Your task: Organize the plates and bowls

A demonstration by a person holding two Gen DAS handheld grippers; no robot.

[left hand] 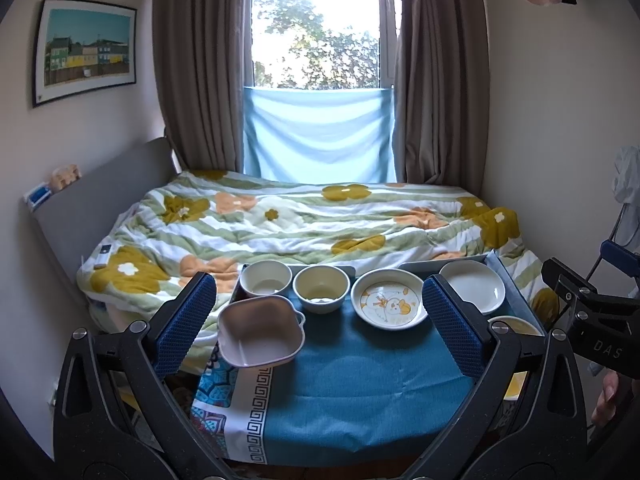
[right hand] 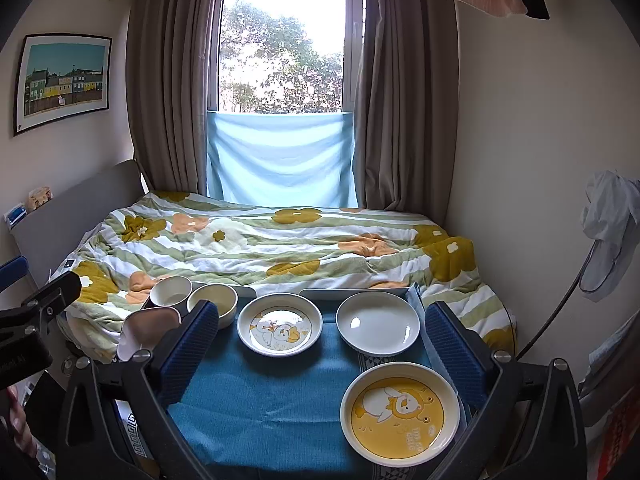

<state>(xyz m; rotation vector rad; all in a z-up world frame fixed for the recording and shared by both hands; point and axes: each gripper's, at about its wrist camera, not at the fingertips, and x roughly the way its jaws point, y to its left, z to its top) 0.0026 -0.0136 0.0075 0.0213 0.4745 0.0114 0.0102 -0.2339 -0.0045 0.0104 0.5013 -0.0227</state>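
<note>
On a small table with a blue cloth (left hand: 352, 376) stand two round cream bowls (left hand: 265, 278) (left hand: 321, 288), a pink square bowl (left hand: 260, 330), a duck-print plate (left hand: 389, 304) and a plain white plate (left hand: 474, 286). The right wrist view shows the duck plate (right hand: 279, 330), the white plate (right hand: 378, 323) and a yellow bear plate (right hand: 400, 412) nearest. My left gripper (left hand: 318, 324) is open and empty above the table's near half. My right gripper (right hand: 318, 354) is open and empty, with the yellow plate just inside its right finger.
A bed with a flowered quilt (left hand: 304, 224) lies right behind the table. Curtains and a window (left hand: 316, 28) are at the back. A grey headboard (left hand: 100, 196) is on the left. White clothing (right hand: 612, 228) hangs on the right.
</note>
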